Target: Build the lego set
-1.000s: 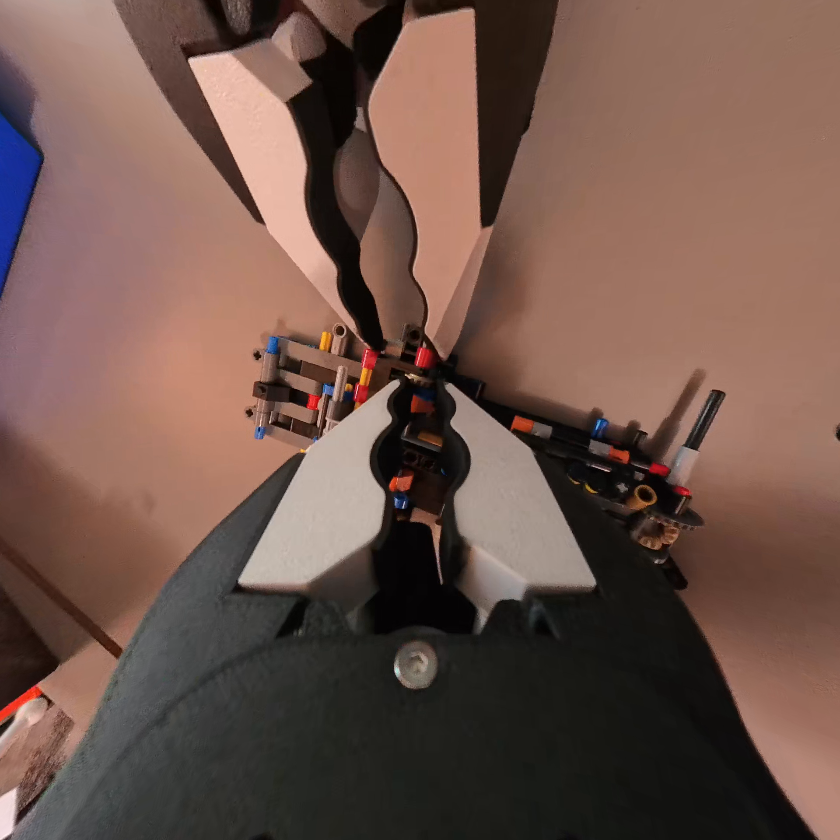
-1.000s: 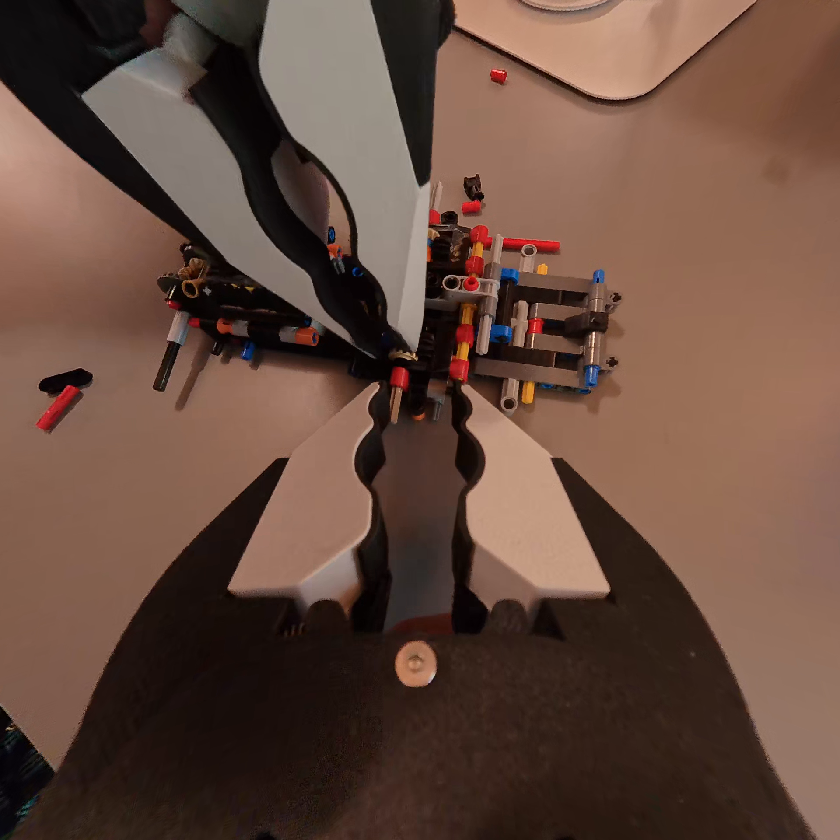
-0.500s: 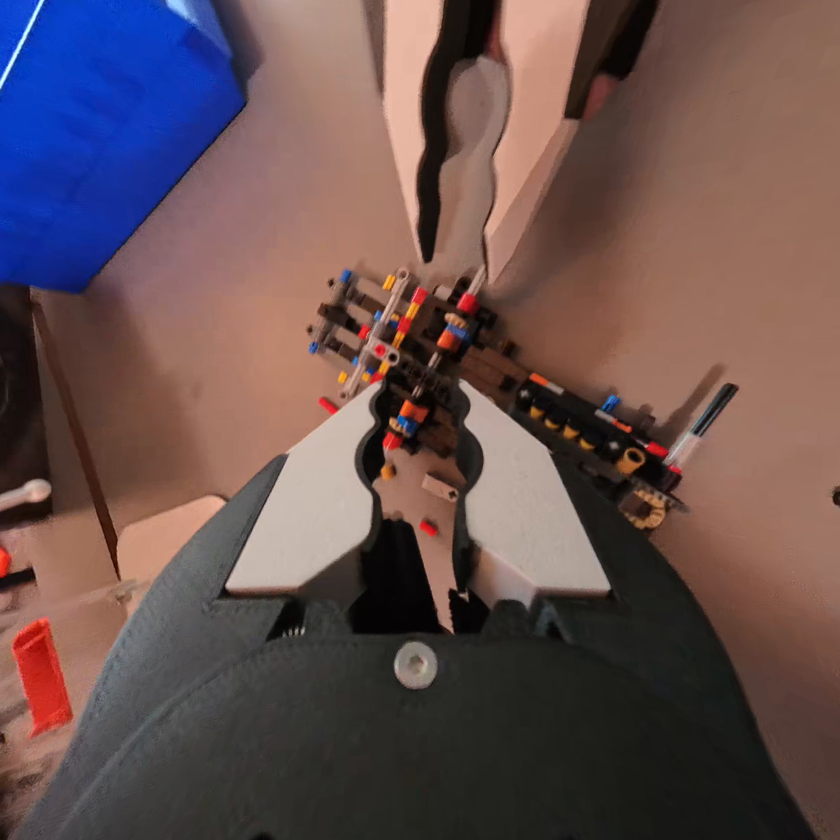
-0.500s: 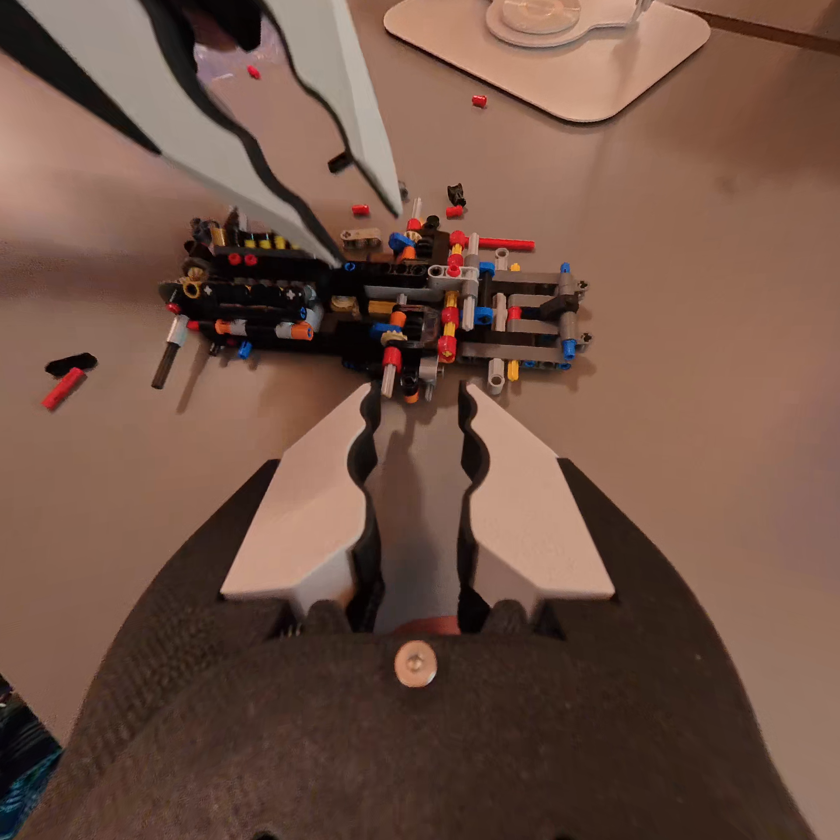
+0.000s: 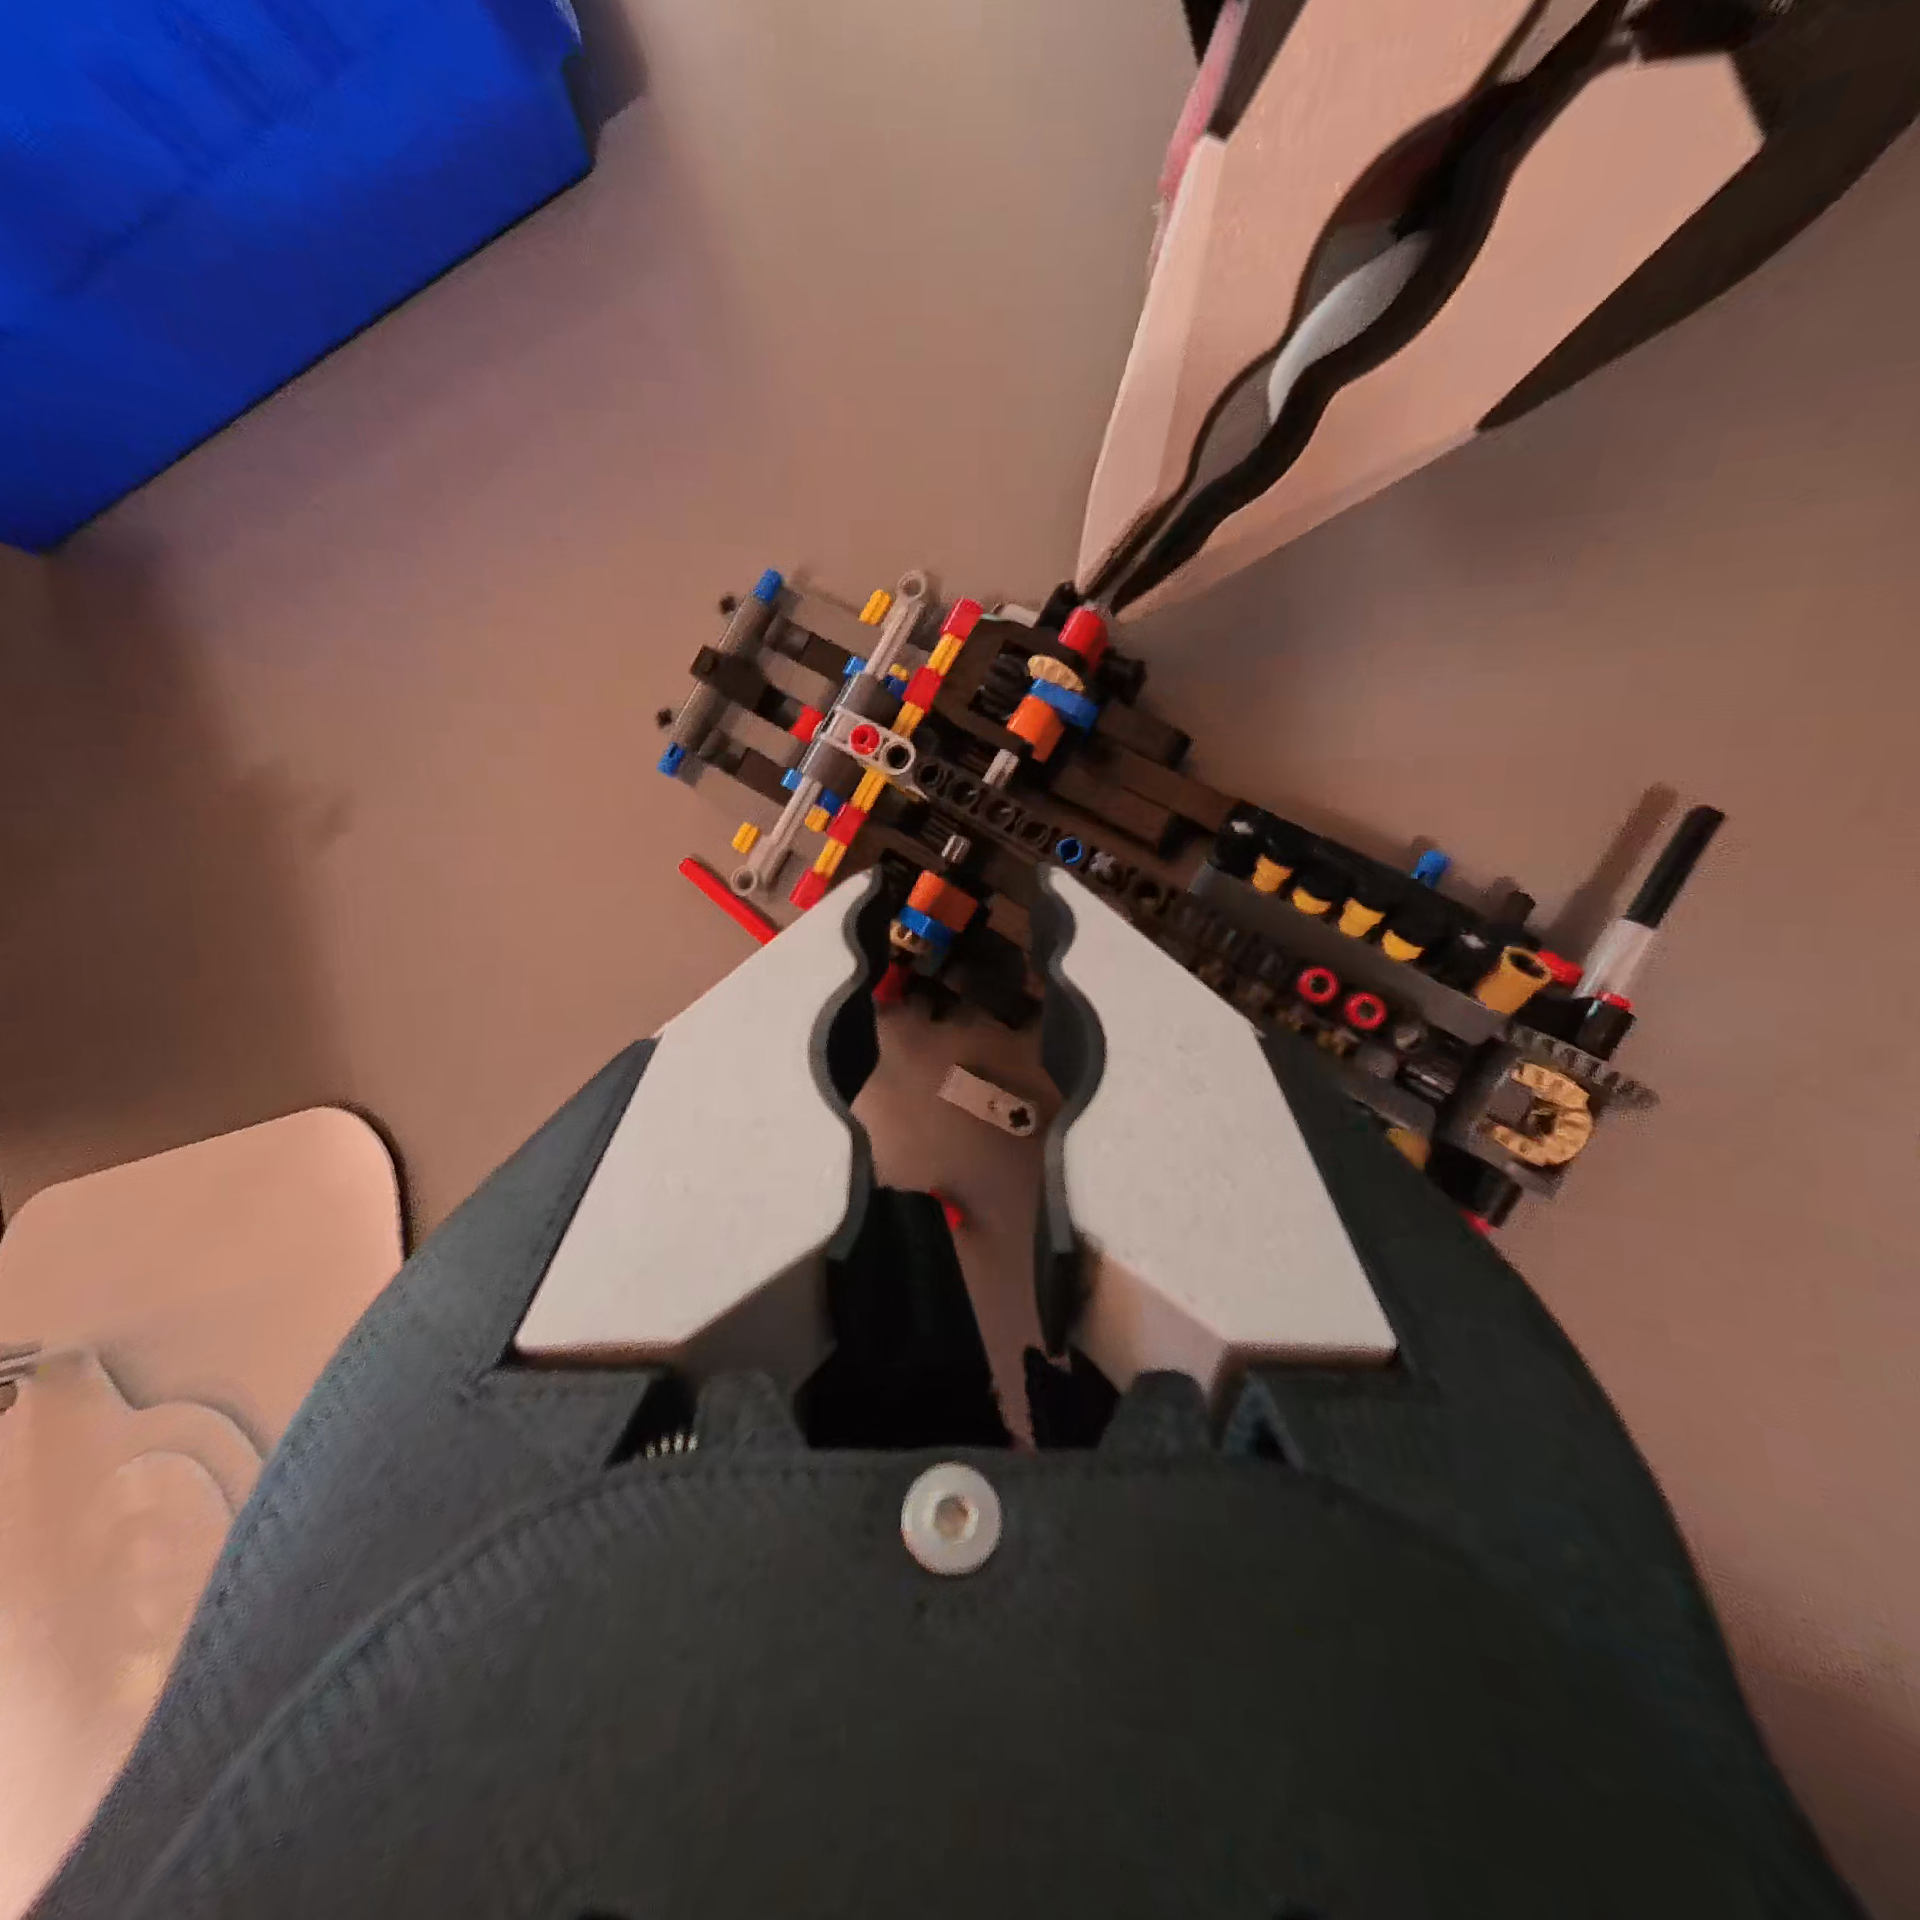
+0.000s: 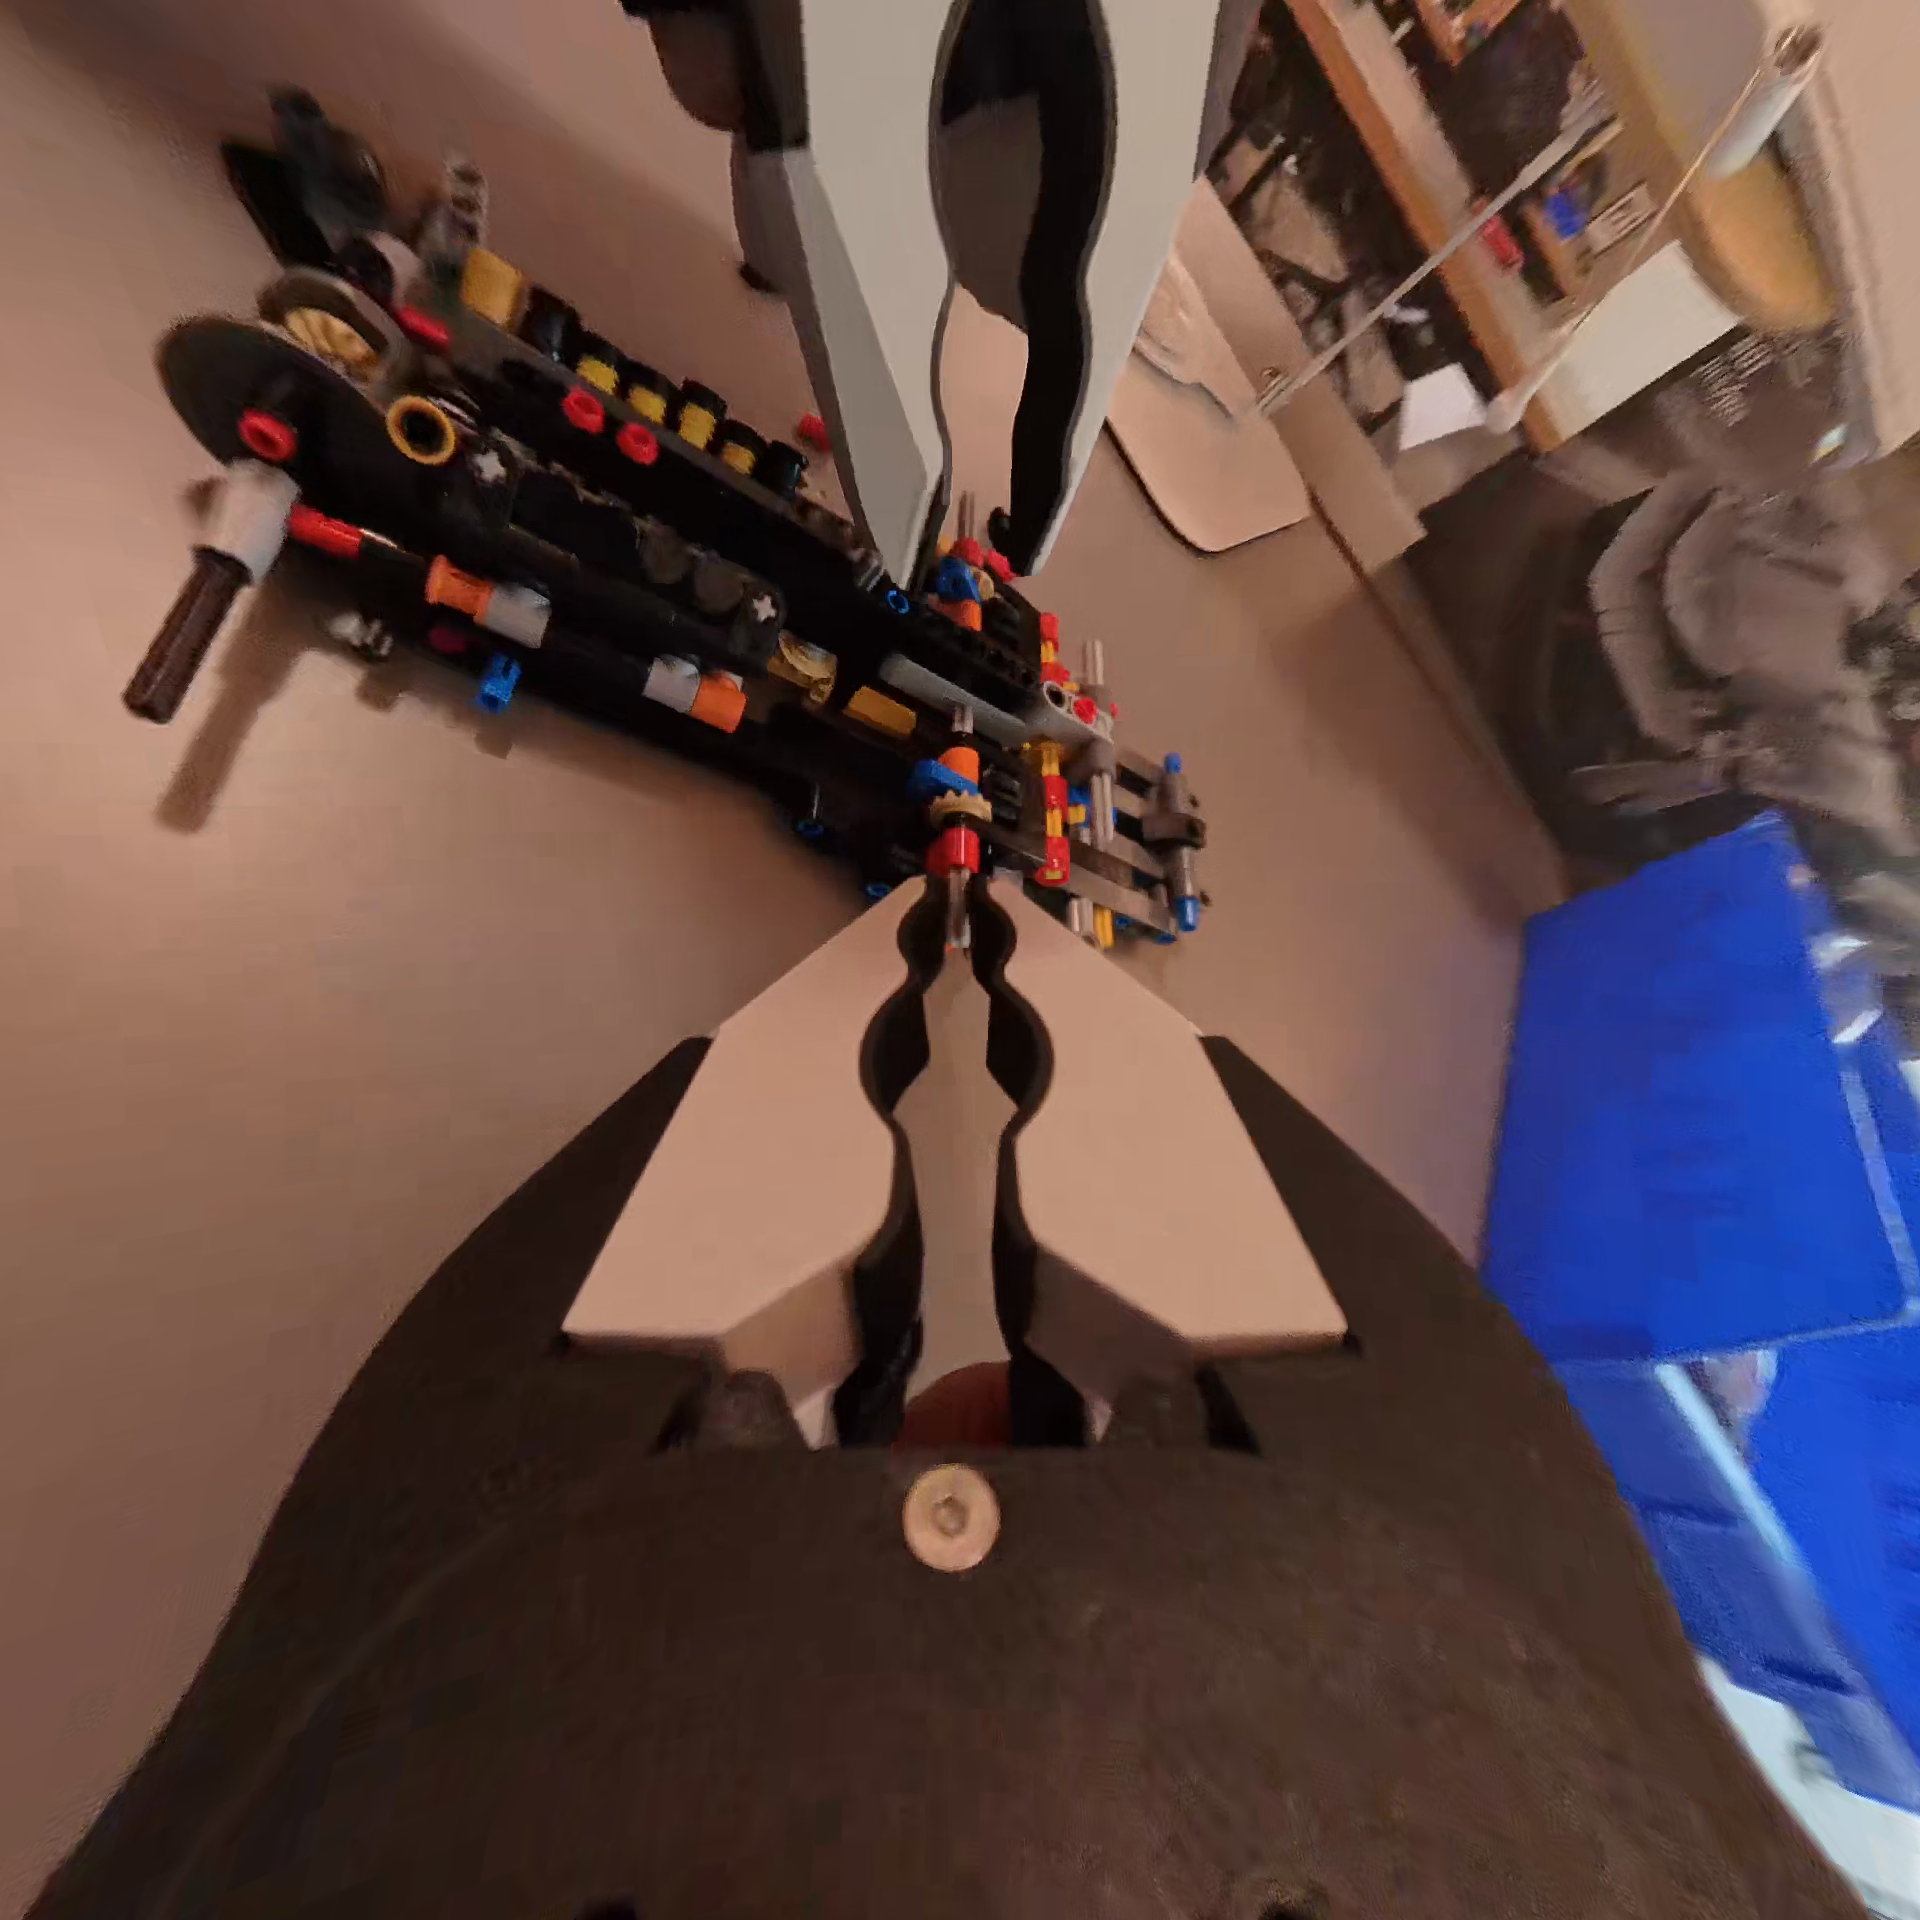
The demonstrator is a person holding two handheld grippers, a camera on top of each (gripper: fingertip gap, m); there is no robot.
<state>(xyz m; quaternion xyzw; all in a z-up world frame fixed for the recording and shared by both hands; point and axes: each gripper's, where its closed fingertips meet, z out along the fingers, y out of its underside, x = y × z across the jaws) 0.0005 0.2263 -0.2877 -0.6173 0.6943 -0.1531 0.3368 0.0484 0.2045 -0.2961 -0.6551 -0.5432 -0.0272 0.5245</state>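
Observation:
The long black Lego model [image 5: 1122, 821] with red, blue, yellow and orange pins lies on the tan table; it also shows in the right wrist view [image 6: 623, 582]. My right gripper [image 6: 951, 899] is shut on the thin grey axle end [image 6: 958, 920] just below a red bush [image 6: 951, 852], at the model's near side. In the left wrist view it [image 5: 1091, 603] comes in from the top right. My left gripper [image 5: 956, 894] is open; its tips stand on either side of the orange and blue stack [image 5: 935, 909] on the model's opposite side, with a gap on both sides.
A blue bin [image 5: 208, 208] stands at the far left, also seen in the right wrist view [image 6: 1714, 1091]. A beige stand base [image 5: 197, 1236] lies near left. A loose grey piece [image 5: 987, 1101], a small red piece [image 5: 951, 1210] and a red axle [image 5: 727, 899] lie by the model.
My right gripper has moved onto the grey axle end and shut on it. Both views have swung round the model. My left gripper stays open at the opposite side.

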